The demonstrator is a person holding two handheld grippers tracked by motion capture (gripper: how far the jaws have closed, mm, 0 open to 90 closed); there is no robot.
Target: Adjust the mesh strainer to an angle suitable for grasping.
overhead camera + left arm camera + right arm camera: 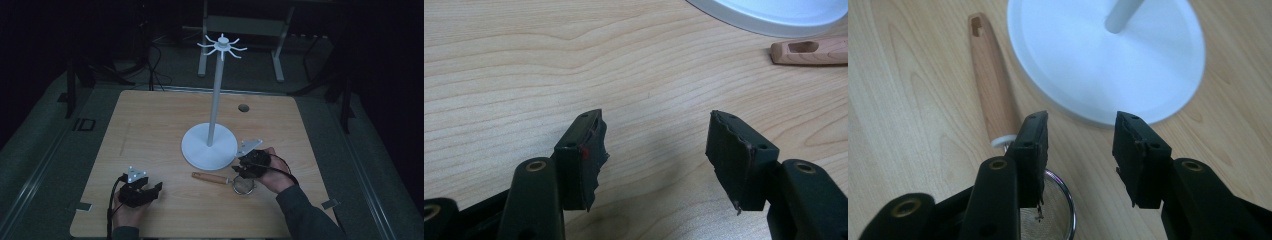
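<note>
High view, right gripper [243, 170] agape above strainer [243, 185]; left gripper [146, 191] agape

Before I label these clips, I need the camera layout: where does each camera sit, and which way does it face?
High view: above the person's side, looking forward and down on the table; shows both forearms, the left gripper and right gripper.
Left gripper view: rides the left gripper, looking along its open jaws over bare wood toward the stand.
Right gripper view: rides the right gripper, jaws open over the strainer.
All three views share the stand's base and the strainer's wooden handle.
</note>
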